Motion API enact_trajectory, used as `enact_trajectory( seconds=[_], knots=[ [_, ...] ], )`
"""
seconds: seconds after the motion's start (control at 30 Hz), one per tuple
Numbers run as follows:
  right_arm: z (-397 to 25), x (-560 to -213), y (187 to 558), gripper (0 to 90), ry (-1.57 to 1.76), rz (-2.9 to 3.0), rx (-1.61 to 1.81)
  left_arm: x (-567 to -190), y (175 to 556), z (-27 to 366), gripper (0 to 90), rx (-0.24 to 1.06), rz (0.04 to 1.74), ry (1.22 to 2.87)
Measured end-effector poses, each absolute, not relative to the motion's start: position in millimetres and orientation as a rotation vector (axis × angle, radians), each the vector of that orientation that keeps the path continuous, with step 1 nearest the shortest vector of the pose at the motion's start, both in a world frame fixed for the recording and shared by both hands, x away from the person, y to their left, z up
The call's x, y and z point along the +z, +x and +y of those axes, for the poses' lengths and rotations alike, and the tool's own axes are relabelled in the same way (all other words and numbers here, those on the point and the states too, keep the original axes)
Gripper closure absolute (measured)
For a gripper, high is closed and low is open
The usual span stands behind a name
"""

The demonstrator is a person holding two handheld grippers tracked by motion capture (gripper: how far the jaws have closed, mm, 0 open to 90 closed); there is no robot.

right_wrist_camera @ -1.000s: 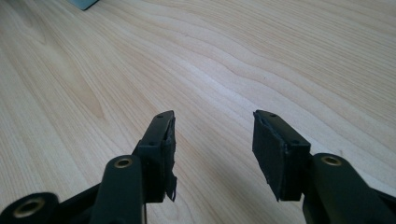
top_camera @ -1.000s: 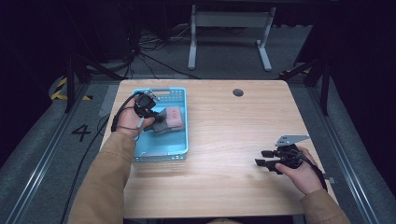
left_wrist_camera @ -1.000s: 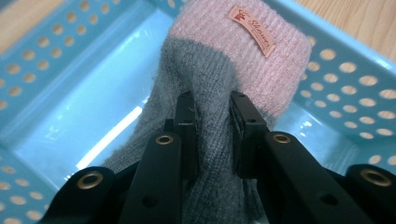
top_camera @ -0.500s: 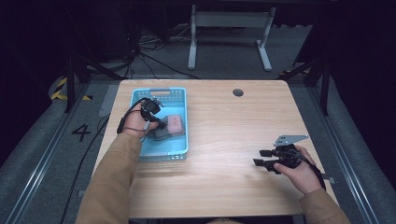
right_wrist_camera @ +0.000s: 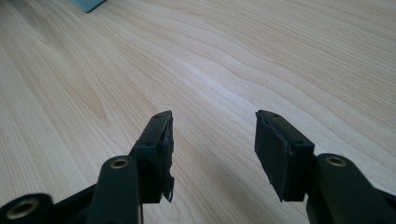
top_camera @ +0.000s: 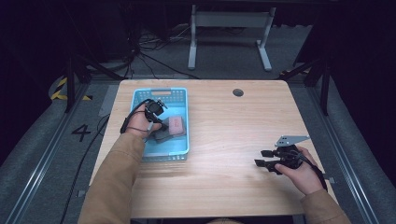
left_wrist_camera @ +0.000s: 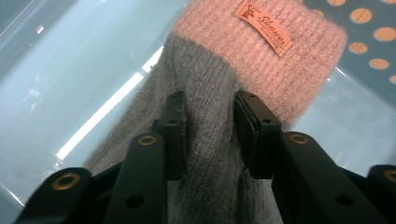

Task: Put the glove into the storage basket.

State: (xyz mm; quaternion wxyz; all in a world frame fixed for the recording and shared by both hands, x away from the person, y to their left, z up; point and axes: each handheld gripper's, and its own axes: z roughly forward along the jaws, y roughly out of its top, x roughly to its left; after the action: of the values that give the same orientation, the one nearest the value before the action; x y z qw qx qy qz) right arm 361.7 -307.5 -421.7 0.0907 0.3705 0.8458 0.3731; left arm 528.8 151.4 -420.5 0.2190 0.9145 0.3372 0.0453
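Here: left gripper (left_wrist_camera: 208,126) jaws pinch grey sock (left_wrist_camera: 205,98) in basket (top_camera: 182,140); right gripper (right_wrist_camera: 212,154) jaws apart over wooden table (top_camera: 243,126).

- A knitted sock (left_wrist_camera: 205,154), grey in the body with a pink ribbed cuff (left_wrist_camera: 275,60); the cuff carries a small tan label (left_wrist_camera: 264,21) with script lettering, set at a slant.
- It lies in a light-blue perforated plastic basket (top_camera: 183,140) on the left part of the surface (top_camera: 233,140), cuff toward the basket's right wall.
- The left gripper (left_wrist_camera: 208,126) pinches the grey knit just below the cuff, bunching it.
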Motion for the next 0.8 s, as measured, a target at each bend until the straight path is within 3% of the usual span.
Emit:
enact_trajectory(
  seconds=[0.33,0.8],
  knots=[
    [-304,-420,369,48.0,1.087,2.52,1.115,-415,516,152,44.6,0.17,0.949,2.428],
    [-290,-413,383,47.2,1.001,2.556,1.117,-367,468,151,42.7,0.208,0.889,2.264]
  ],
)
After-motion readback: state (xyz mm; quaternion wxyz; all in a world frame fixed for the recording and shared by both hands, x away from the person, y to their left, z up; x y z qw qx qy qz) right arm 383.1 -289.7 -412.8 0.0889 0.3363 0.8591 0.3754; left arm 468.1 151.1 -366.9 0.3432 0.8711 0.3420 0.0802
